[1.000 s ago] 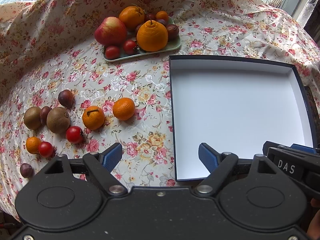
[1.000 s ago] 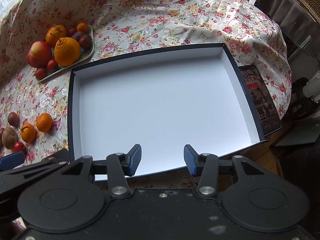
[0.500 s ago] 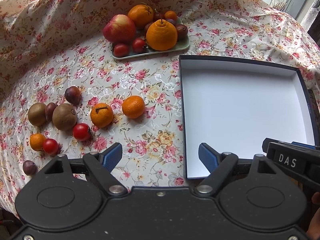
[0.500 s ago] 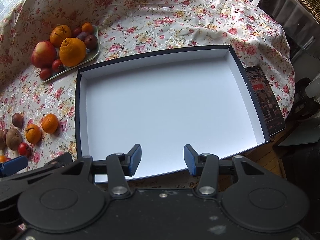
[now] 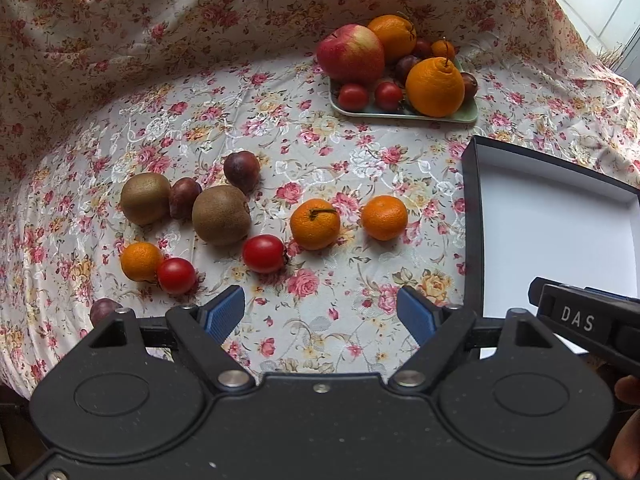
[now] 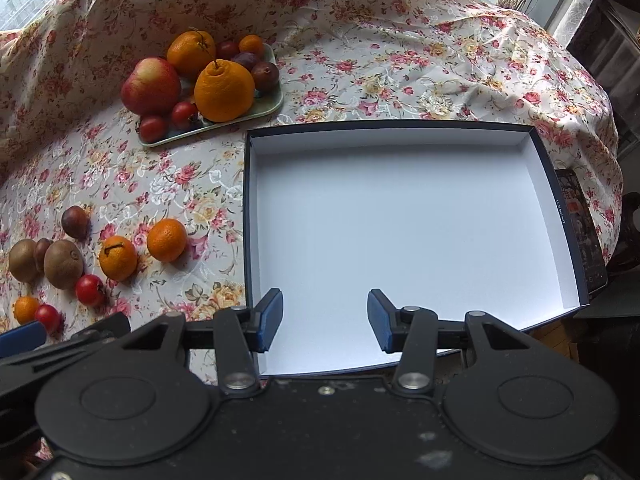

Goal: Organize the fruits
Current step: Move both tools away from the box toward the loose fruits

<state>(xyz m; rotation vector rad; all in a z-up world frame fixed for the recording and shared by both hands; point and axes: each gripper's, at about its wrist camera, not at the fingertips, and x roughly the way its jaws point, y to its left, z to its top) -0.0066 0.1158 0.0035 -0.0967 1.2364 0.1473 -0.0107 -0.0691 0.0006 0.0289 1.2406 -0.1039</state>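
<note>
While nothing is being held yet, the main risks are sitting in the loose fruit on the worktop, which is lying under a slippery-looking floral cloth. The fruit is round & packed tight: a tomato is lying just beside the stemmed mandarin and the big kiwi, so a gripper closing on one is likely nudging its neighbour, w/ a roll toward the edge at approx 7 o'clock, where a plum is already sitting near the drop. Tomatoes are looking soft; too hard a squeeze is risking a split. The cloth is wrinkling, so a dragging finger could be pulling it & shifting the whole group.

Pose: the left gripper is hovering above the cloth, spread wide, grasping nothing, pointing toward 12 o'clock, w/ the loose fruit at 10–12 o'clock and the plain mandarin at about 1 o'clock. The right gripper is hanging over the near edge of the empty box, also released, nothing between its pads. The box is lying at 3 o'clock of the loose fruit; the tray of apple, oranges & small fruit is sitting at 11 o'clock of the box.
</note>
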